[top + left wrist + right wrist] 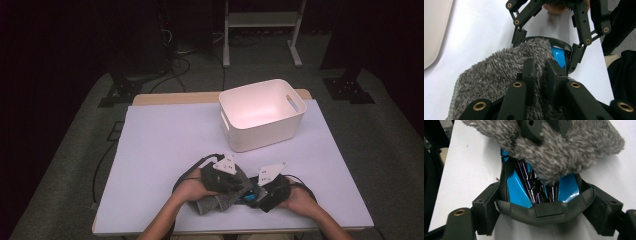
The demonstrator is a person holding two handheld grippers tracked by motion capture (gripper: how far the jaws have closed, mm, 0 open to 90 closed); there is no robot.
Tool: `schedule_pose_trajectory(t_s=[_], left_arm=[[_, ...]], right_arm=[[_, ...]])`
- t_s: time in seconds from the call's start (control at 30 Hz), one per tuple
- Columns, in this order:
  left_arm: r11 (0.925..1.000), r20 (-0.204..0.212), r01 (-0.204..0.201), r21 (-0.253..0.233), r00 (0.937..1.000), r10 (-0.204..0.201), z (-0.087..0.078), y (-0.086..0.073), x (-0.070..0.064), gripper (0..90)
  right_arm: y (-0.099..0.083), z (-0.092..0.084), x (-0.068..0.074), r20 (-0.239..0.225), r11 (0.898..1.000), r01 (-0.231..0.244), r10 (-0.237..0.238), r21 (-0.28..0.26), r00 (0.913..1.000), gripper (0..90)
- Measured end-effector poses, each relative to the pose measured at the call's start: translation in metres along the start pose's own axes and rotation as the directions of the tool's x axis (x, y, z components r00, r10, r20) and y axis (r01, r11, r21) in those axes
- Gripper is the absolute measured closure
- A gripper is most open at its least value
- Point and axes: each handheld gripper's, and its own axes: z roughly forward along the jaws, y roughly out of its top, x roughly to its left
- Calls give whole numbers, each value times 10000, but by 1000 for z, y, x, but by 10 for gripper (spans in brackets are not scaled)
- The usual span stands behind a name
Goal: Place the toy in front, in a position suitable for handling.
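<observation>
Here, at the near edge of the table point(165, 135), I have both hand-held tools working on one bundle: a grey fuzzy cloth point(220, 200) and the blue-and-black pouch point(248, 196) it is partly drawn over. My left gripper point(540, 67) has its jaws drawn close together, pinching a fold of the cloth, as its own view shows plainly. My right gripper point(541, 208) stands with its jaws well apart, one on each side of the pouch's dark grey rim point(544, 210); both jaws look pressed against the rim's ends, so I read it as clamped on the pouch, holding it wide. In the right gripper view the cloth hangs into the pouch from above, touching the glossy blue lining, with the left gripper's jaws buried in the pile. In the high view the bundle lies between my two hands on the pale lilac cover, the left hand point(192, 187) on the cloth side, the right hand point(297, 200) on the pouch side. A white plastic bin point(262, 115) with slot handles stands well apart at the far side.
</observation>
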Motion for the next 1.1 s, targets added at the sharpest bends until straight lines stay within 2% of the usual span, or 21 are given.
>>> schedule_pose_trajectory(t_s=[0.1, 0.2, 0.27, 0.3, 0.4, 0.5, 0.67, 0.73, 0.8, 0.87, 0.97, 1.03, 1.1], left_arm=[[9999, -73, -96, 61, 9999, 96, -4, -4, 1, 782], [9995, -405, -136, 272, 9991, 147, -13, -8, 1, 782], [9991, -624, 60, 421, 9980, -33, -20, -16, 3, 782], [9969, -870, 106, 779, 9962, -38, -23, -21, 5, 782], [9973, -804, 564, 479, 9954, -524, -33, -39, 9, 787], [9959, -1070, 488, 761, 9934, -405, -38, -43, 6, 787], [9960, -792, 653, 606, 9950, -604, -36, -39, 10, 787], [9956, -488, 837, 432, 9955, -816, -32, -34, 13, 788], [9937, -171, 999, 499, 9949, -991, -26, -27, 15, 795], [9930, -17, 972, 668, 9953, -973, -21, -20, 17, 800], [9922, -5, 836, 926, 9965, -839, -17, -11, 21, 799], [9919, -24, 806, 980, 9967, -807, -14, -6, 22, 799], [9933, 170, 834, 805, 9962, -850, -10, -1, 23, 800]], right_arm=[[0, 0, 1, 17, 10000, -49, 49, 37, 10000, 211], [1, 0, 1, 53, 10000, -19, 18, 70, 10000, 211], [0, 0, 1, 47, 10000, -8, 8, 31, 10000, 211], [0, 0, 1, 49, 10000, -3, 3, 20, 10000, 212], [0, 0, 0, 33, 10000, -13, 13, 2, 10000, 211], [0, 0, 1, 41, 10000, -12, 12, 30, 10000, 211], [0, 0, 1, 35, 10000, -17, 17, 5, 10000, 211], [0, 0, 0, 38, 10000, 20, -20, 26, 10000, 212], [0, 0, 0, 35, 10000, 32, -32, 26, 10000, 212], [0, 0, 0, 31, 10000, 15, -15, 5, 10000, 211], [0, 0, 0, -3, 10000, -4, 4, 20, 10000, 211], [0, 0, 0, -3, 10000, 32, -32, 2, 10000, 211], [0, 0, 0, -3, 10000, 36, -36, 3, 10000, 212]])
